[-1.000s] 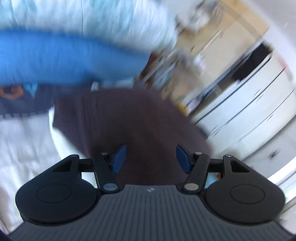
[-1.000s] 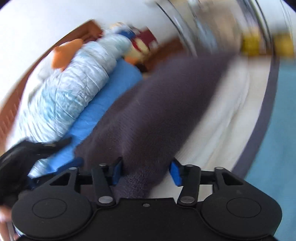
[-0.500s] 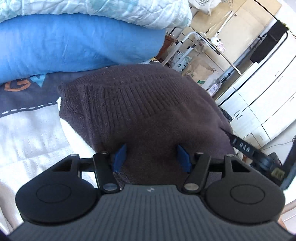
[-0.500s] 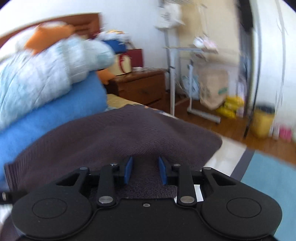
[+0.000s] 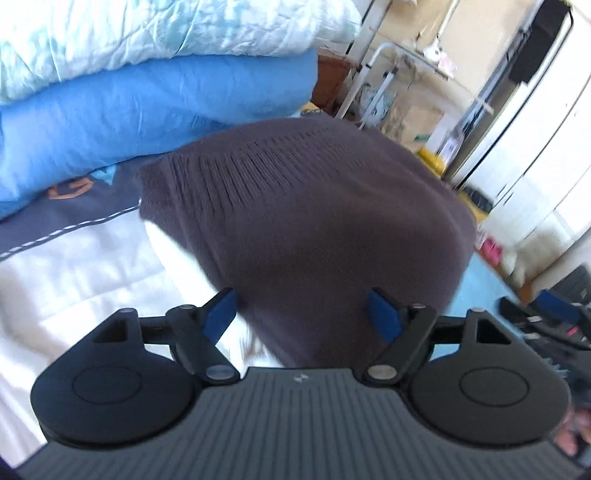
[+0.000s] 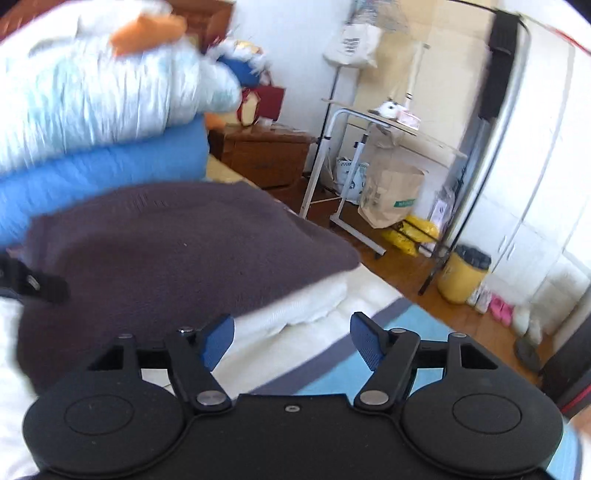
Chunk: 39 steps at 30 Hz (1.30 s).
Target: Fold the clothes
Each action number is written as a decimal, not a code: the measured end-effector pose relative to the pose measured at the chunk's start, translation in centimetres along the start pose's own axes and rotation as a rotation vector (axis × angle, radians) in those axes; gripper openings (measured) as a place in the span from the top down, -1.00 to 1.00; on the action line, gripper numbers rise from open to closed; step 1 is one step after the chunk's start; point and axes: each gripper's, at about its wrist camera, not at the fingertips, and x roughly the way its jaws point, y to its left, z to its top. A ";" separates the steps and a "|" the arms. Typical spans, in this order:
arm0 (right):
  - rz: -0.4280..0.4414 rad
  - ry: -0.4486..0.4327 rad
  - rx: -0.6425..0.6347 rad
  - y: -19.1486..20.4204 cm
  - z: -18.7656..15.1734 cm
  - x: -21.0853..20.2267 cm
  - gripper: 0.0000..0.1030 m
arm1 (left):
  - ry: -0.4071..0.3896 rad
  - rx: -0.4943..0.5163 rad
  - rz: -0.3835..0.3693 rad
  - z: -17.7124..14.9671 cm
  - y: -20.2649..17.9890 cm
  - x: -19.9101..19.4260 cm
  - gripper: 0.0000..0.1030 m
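A dark brown knitted sweater [image 5: 314, 206] lies folded on a bed covered by a white textured blanket [image 5: 74, 280], its ribbed hem toward a stacked blue duvet [image 5: 147, 107] and pale quilted comforter [image 5: 166, 26]. The left gripper [image 5: 304, 314] hovers over the sweater's near edge, blue-tipped fingers [image 5: 219, 315] spread apart and empty. The right gripper [image 6: 291, 341] hangs past the bed's edge above a blue striped rug [image 6: 332, 373], fingers likewise wide apart, gripping nothing. A yellow bin [image 6: 463, 275] stands on the wooden floor.
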 end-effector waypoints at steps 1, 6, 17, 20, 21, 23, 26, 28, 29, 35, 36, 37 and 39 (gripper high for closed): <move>0.014 0.006 0.047 -0.7 -0.1 -1.2 -0.45 | 0.001 0.011 -0.005 -0.6 -0.5 -0.8 -0.56; 0.068 0.034 0.155 -2.3 -2.2 -6.7 -0.46 | 0.015 0.046 0.018 -4.2 -2.8 -4.6 -0.56; 0.109 -0.014 0.215 -1.8 -6.8 -14.7 -0.46 | -0.081 0.209 0.022 -8.8 -7.5 -12.6 -0.81; 0.117 -0.030 0.231 -1.9 -7.3 -16.4 -0.47 | -0.069 0.238 0.027 -10.0 -8.5 -13.1 -0.84; 0.111 -0.039 0.232 -1.8 -7.4 -16.9 -0.47 | -0.062 0.249 0.034 -10.4 -8.8 -13.2 -0.84; 0.089 -0.054 0.227 -1.7 -7.8 -17.9 -0.49 | -0.050 0.267 0.050 -11.1 -9.3 -13.2 -0.84; 0.064 -0.049 0.226 -1.7 -8.4 -19.1 -0.51 | -0.041 0.282 0.067 -12.1 -9.8 -13.2 -0.84; 0.066 -0.045 0.242 -1.9 -9.1 -19.9 -0.52 | -0.037 0.270 0.051 -13.0 -9.9 -13.3 -0.85; 0.067 -0.046 0.252 -2.0 -9.4 -20.2 -0.52 | -0.037 0.261 0.040 -13.5 -9.9 -13.4 -0.85; 0.057 -0.053 0.242 -1.7 -12.0 -21.5 -0.62 | -0.047 0.270 0.067 -15.7 -10.4 -14.4 -0.85; 0.047 -0.051 0.232 -1.5 -12.3 -21.6 -0.62 | -0.049 0.272 0.072 -16.1 -10.5 -14.6 -0.85; 0.038 -0.054 0.237 -1.4 -12.6 -21.9 -0.63 | -0.050 0.274 0.076 -16.5 -10.5 -14.8 -0.85; 0.028 -0.064 0.265 -1.5 -13.1 -22.4 -0.67 | -0.054 0.277 0.086 -17.2 -10.7 -15.2 -0.85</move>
